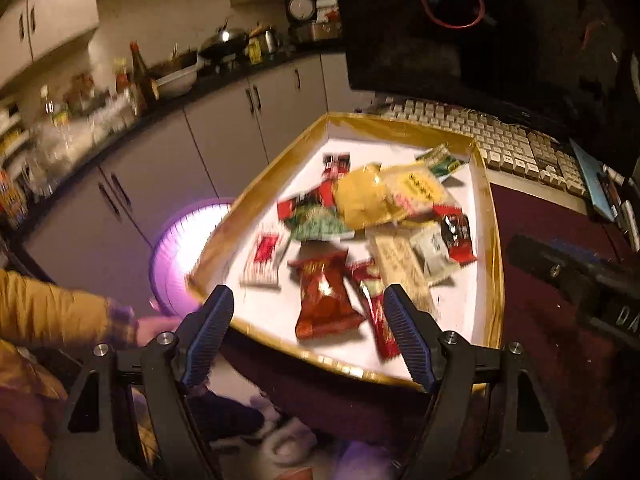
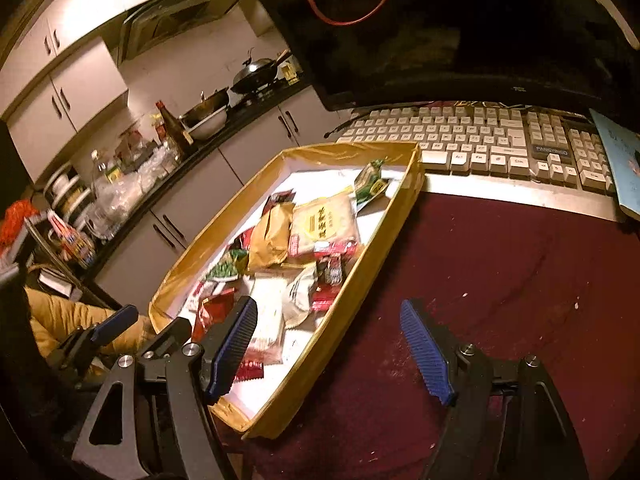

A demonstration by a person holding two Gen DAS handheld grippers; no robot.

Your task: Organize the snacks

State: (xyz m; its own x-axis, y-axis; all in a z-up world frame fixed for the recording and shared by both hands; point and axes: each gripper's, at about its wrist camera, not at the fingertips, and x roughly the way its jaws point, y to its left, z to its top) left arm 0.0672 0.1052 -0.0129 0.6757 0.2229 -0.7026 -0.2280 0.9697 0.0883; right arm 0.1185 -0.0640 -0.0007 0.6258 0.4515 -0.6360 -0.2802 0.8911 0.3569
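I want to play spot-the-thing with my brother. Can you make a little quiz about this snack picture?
1. True or false: the left gripper is holding a snack.
2. What lies just behind the gold-edged tray? A) keyboard B) plate C) toaster
3. Fill in: the big flat packet in the middle of the tray is pale ____.

Key: 1 false, both it and the right gripper are open and empty. 2 A, the keyboard. 3 yellow.
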